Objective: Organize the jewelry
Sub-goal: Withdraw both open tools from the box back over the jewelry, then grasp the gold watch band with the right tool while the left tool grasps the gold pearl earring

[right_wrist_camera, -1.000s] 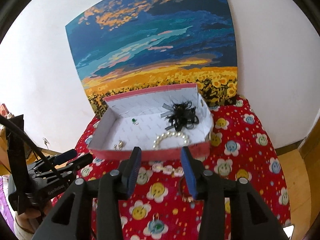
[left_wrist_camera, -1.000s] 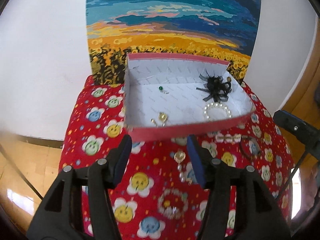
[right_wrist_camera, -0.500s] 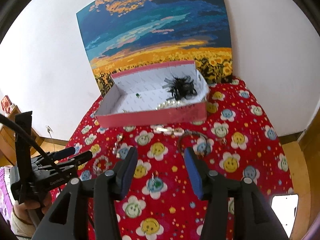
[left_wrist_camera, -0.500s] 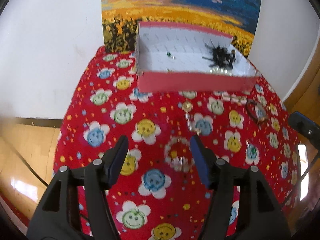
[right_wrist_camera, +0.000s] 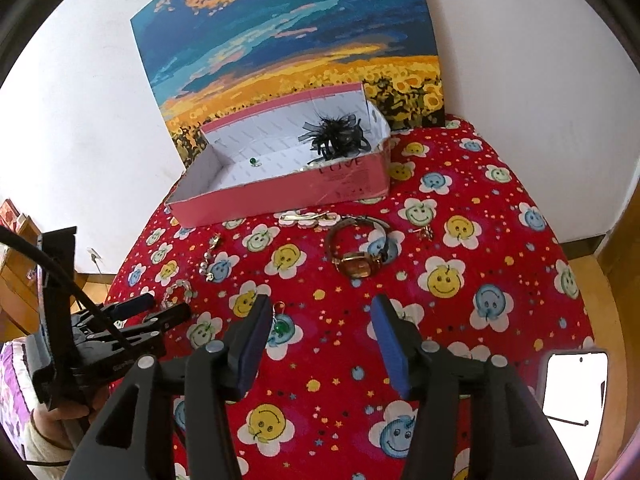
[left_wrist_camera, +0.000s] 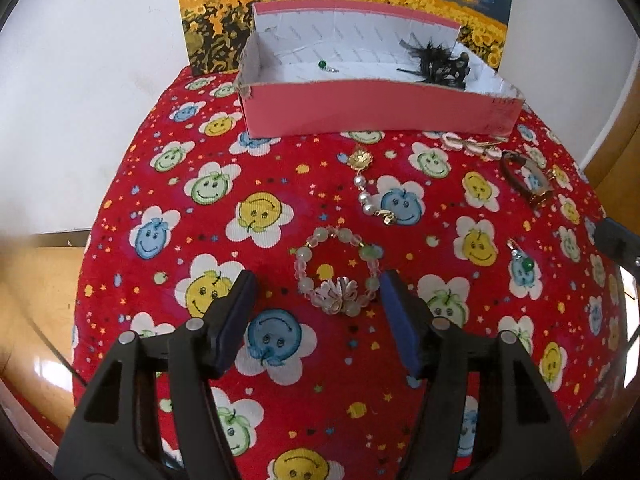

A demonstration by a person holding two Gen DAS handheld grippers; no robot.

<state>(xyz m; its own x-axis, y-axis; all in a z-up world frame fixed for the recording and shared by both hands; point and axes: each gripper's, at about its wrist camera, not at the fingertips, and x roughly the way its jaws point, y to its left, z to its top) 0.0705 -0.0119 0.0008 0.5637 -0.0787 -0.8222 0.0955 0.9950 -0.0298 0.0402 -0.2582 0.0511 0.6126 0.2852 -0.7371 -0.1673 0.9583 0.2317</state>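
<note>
Left gripper (left_wrist_camera: 316, 292) held with jaws apart above a beaded bracelet (left_wrist_camera: 338, 272), nothing gripped, right gripper (right_wrist_camera: 320, 312) with jaws opening and empty, green pendant (right_wrist_camera: 282, 326) just beside its left finger, watch (right_wrist_camera: 356, 254) beyond, pink box (right_wrist_camera: 288, 168) farther back on red cloth (right_wrist_camera: 500, 248).

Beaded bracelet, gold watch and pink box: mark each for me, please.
beaded bracelet (left_wrist_camera: 337, 276): left wrist view, on the flower charm at its near edge.
gold watch (right_wrist_camera: 357, 267): right wrist view, on its gold face.
pink box (left_wrist_camera: 360, 108): left wrist view, on its front wall.
</note>
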